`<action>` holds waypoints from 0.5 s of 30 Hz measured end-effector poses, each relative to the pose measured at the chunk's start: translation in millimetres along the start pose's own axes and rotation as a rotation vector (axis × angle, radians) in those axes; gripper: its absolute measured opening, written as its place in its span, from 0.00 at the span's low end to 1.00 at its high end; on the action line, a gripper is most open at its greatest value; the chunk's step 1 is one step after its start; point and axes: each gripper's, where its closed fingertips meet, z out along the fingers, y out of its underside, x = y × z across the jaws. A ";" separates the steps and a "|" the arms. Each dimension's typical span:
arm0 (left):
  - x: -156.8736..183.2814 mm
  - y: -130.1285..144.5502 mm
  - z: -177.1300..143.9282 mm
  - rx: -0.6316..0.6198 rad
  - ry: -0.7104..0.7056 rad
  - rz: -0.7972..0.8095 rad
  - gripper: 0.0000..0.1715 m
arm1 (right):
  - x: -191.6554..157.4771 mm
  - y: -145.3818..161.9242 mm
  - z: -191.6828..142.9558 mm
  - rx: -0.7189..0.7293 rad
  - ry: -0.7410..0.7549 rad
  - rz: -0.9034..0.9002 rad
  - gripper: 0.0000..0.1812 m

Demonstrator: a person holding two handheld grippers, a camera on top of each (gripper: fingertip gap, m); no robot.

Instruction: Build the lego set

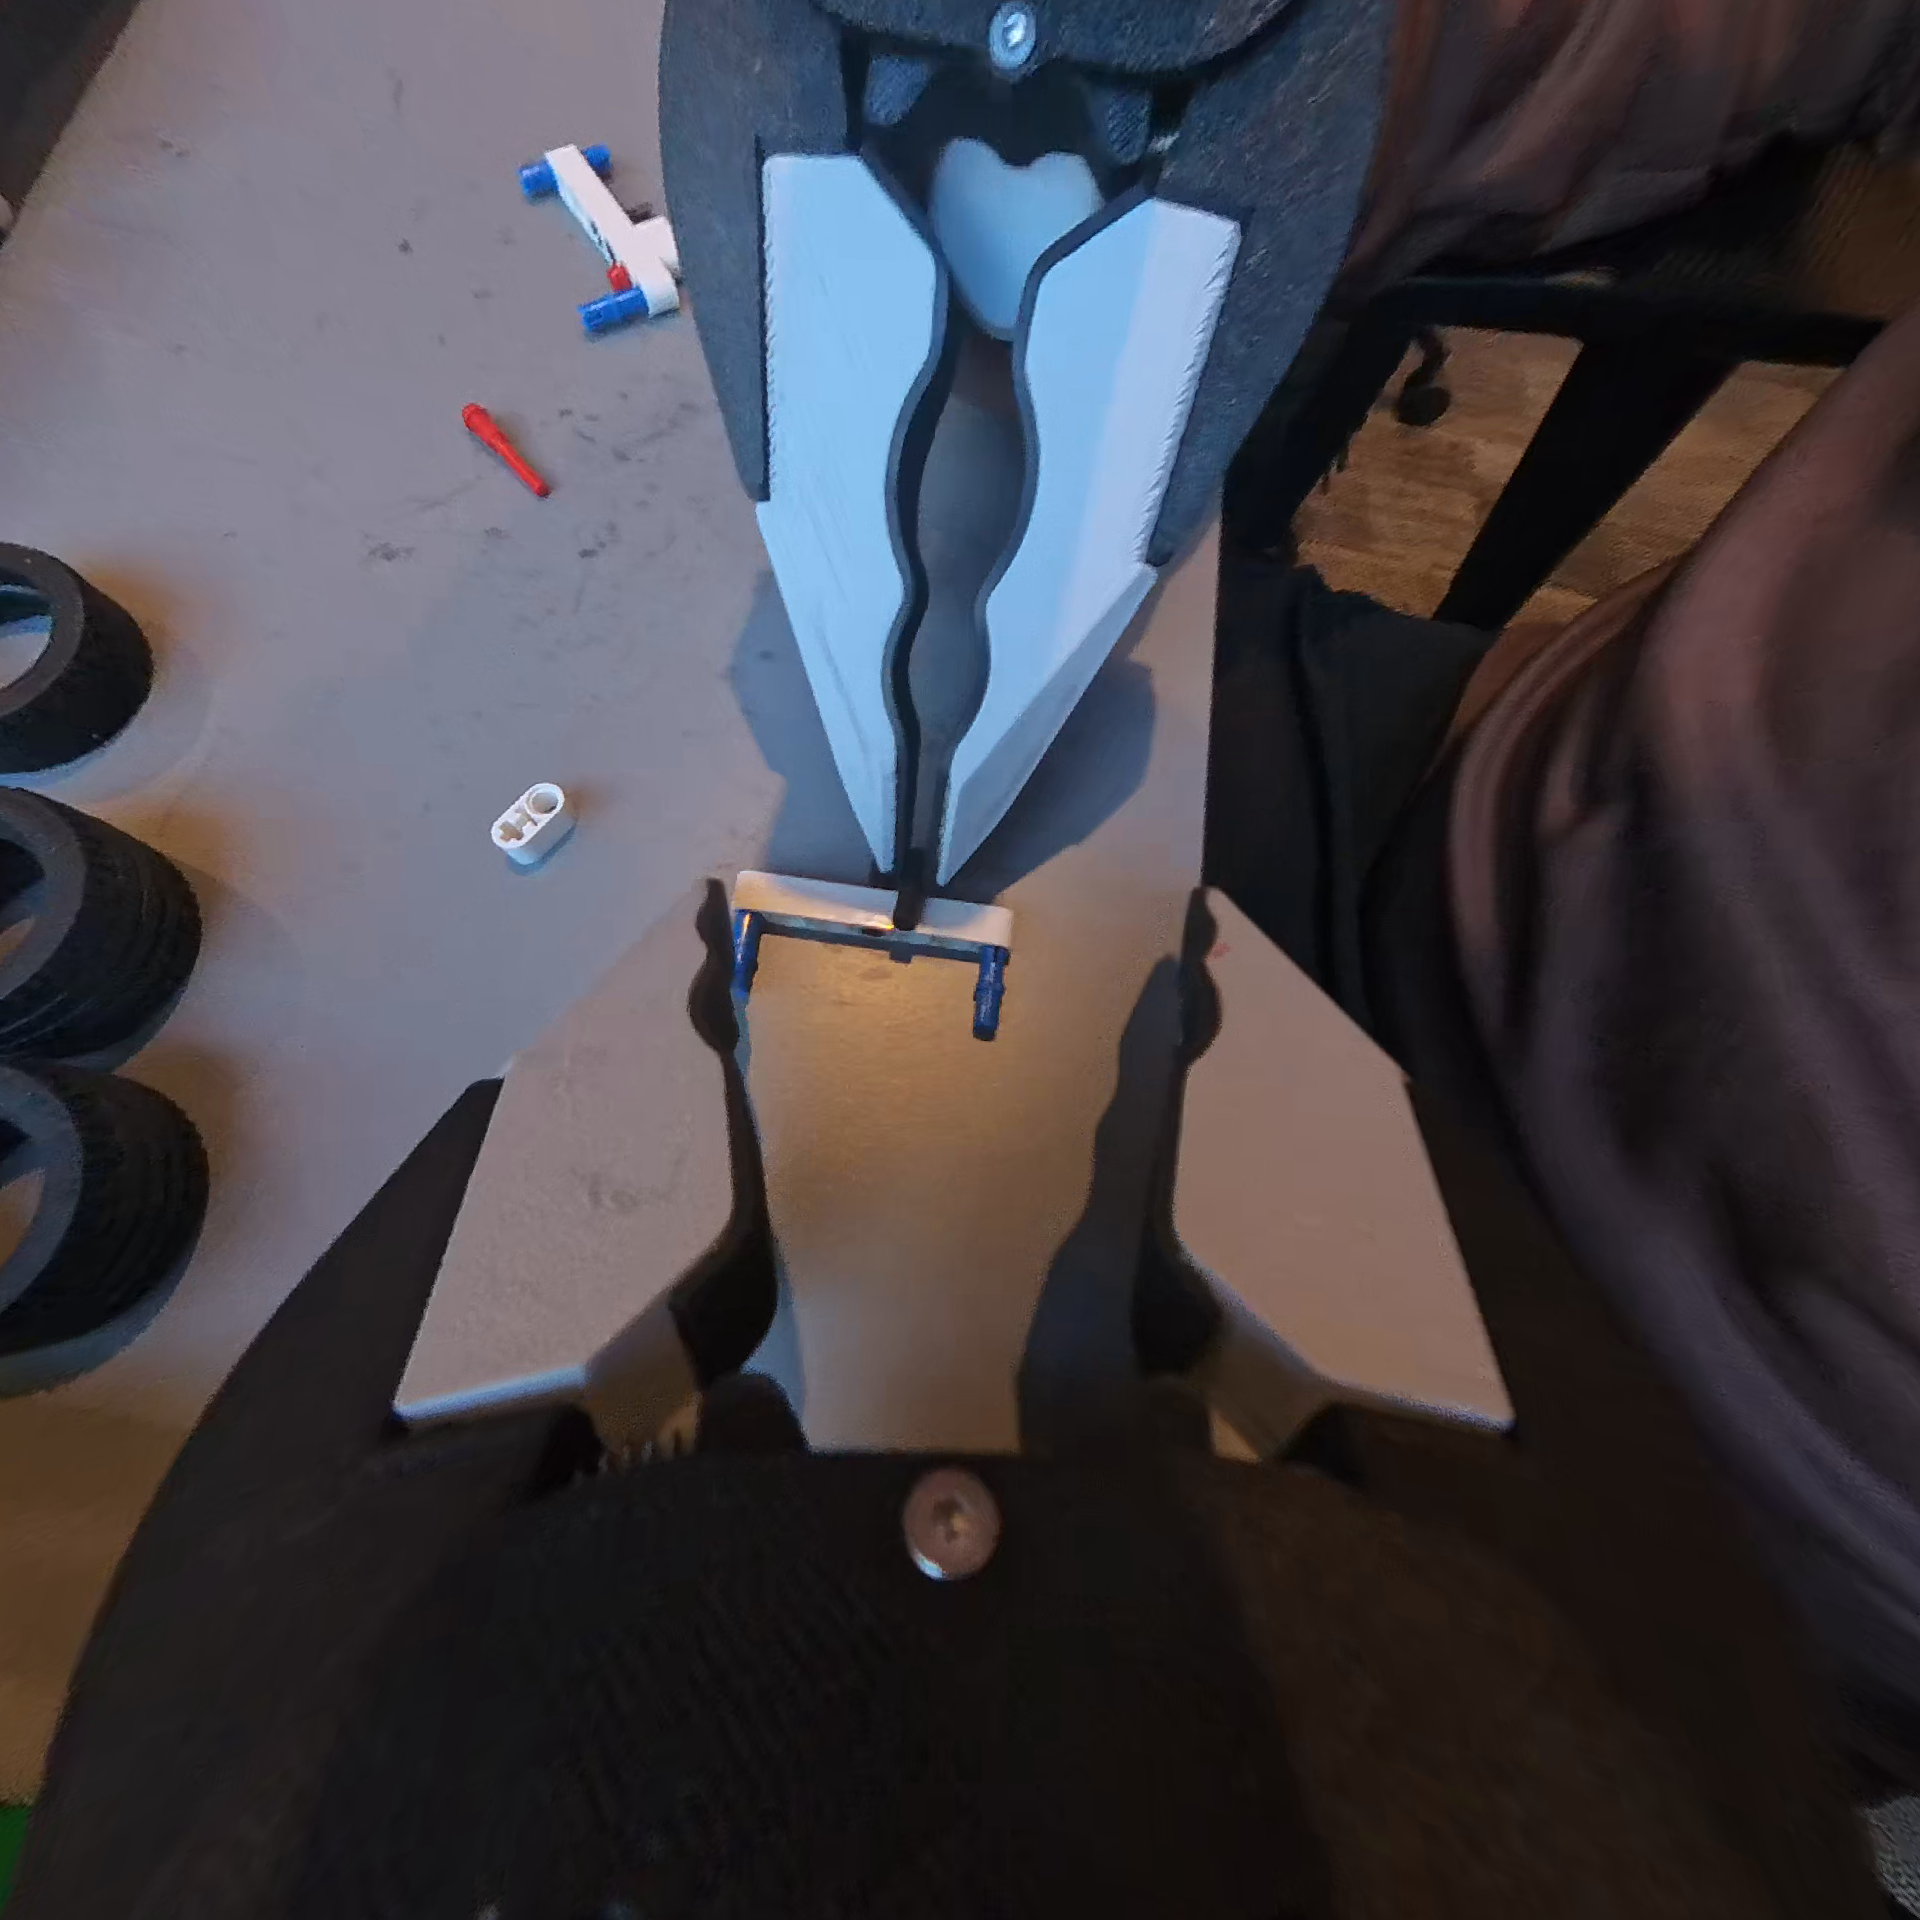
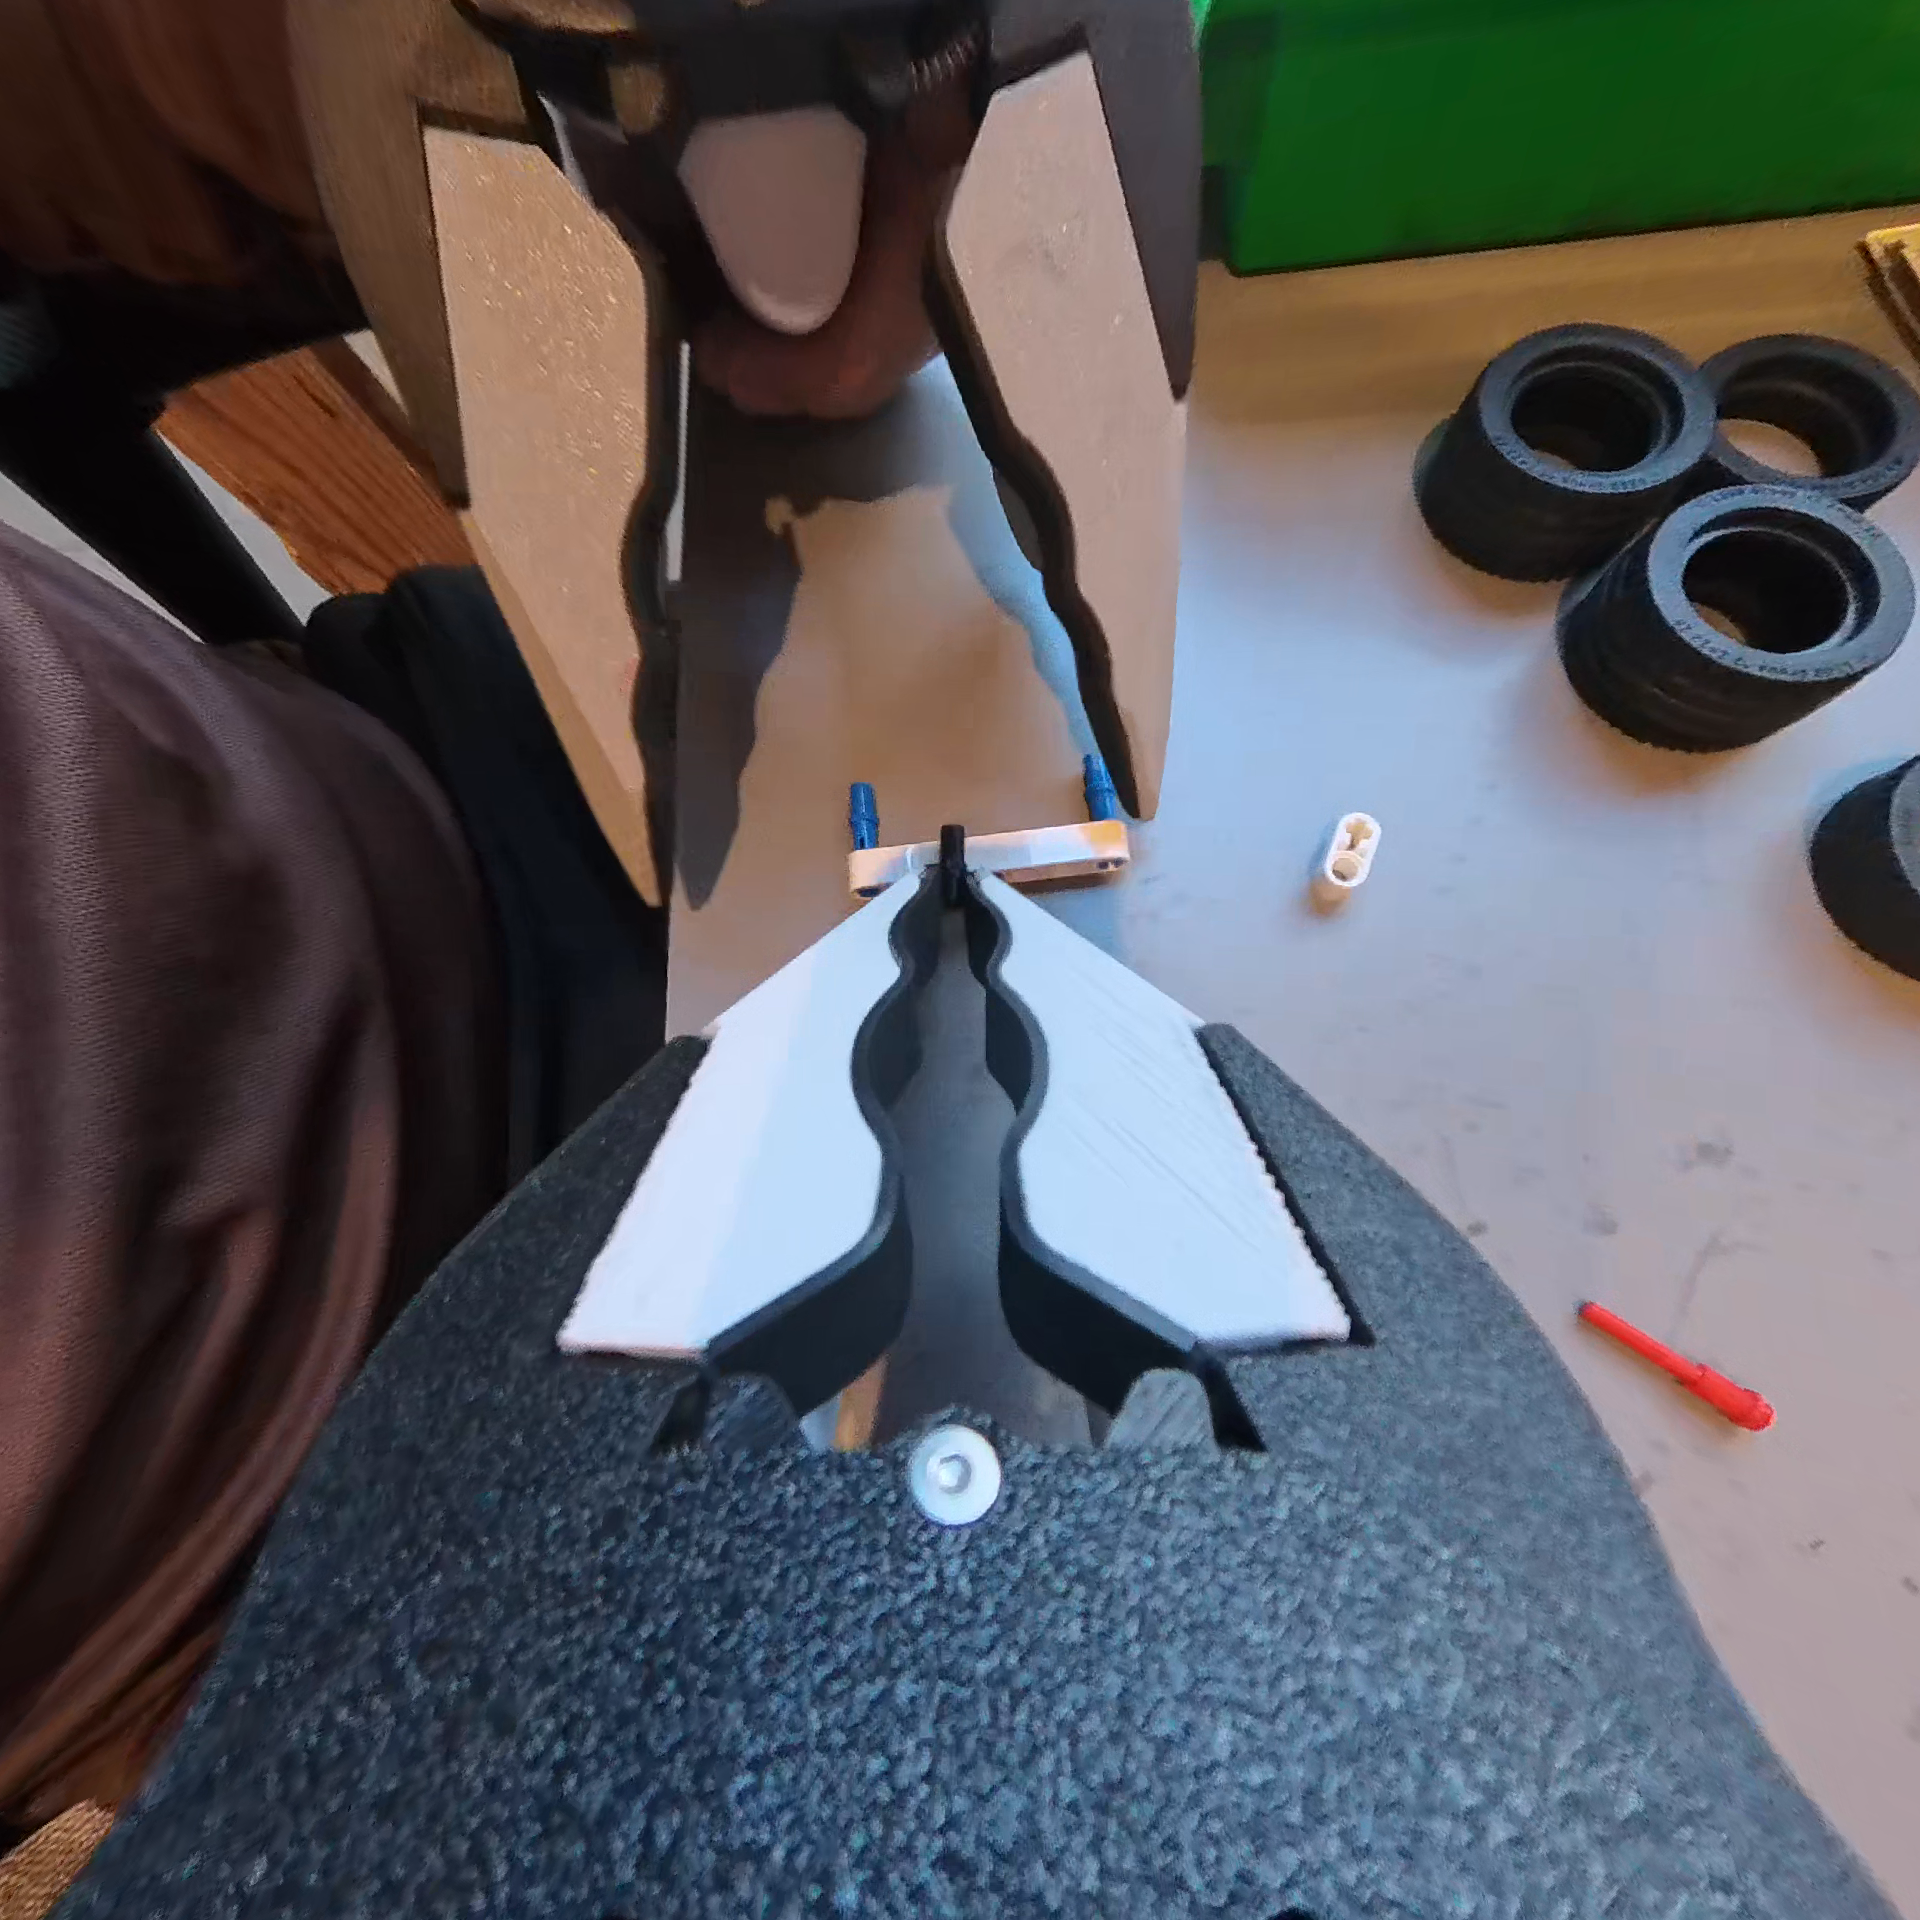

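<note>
A white beam [image 1: 810, 902] with a blue pin [image 1: 987, 992] at each end lies on the grey table [image 1: 312, 623], near its edge. My right gripper [image 1: 914, 873] is shut on a small black pin [image 1: 906, 902] and holds it against the middle of the beam. In the right wrist view, the right gripper [image 2: 951, 883] holds the black pin [image 2: 951, 854] at the beam [image 2: 1049, 868]. My left gripper [image 1: 956, 920] is open, its fingers on either side of the beam's ends. One finger [image 2: 1117, 748] is at a blue pin [image 2: 1098, 784].
A second white beam assembly [image 1: 613, 229], a red axle [image 1: 504, 447] and a small white connector [image 1: 528, 823] lie loose on the table. Black tyres [image 2: 1735, 623] sit to the side. A green box [image 2: 1558, 125] stands behind. A person's brown clothing [image 1: 1662, 935] is beyond the table edge. Only a small space, under 4 cm, lies between the two pairs of fingers.
</note>
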 end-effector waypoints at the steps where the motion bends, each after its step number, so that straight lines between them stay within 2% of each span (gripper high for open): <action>1: 0.0 -1.0 -1.4 0.006 0.000 -0.001 0.49 | 0.3 0.1 -0.3 0.001 -0.001 0.005 0.02; 3: -1.8 0.0 -5.1 -0.004 -0.014 0.017 0.48 | 0.4 -2.4 -2.8 0.023 -0.008 0.012 0.02; 5: -2.6 -2.3 -11.8 0.002 -0.041 0.067 0.36 | -0.1 -4.5 -6.4 0.047 -0.023 0.027 0.02; 8: -0.7 -10.6 -16.7 0.021 -0.097 0.161 0.12 | 1.9 -4.0 -10.9 0.062 -0.036 0.062 0.02; 9: -1.4 -11.1 -15.4 0.012 -0.125 0.191 0.09 | 2.0 -5.0 -12.4 0.074 -0.043 0.072 0.02; 13: -10.8 -1.3 -4.9 -0.092 -0.247 0.289 0.11 | -0.3 -7.7 -15.9 0.099 -0.087 0.112 0.02; 15: -12.3 -0.5 -1.9 -0.104 -0.282 0.326 0.10 | -2.7 -7.6 -16.3 0.100 -0.108 0.123 0.02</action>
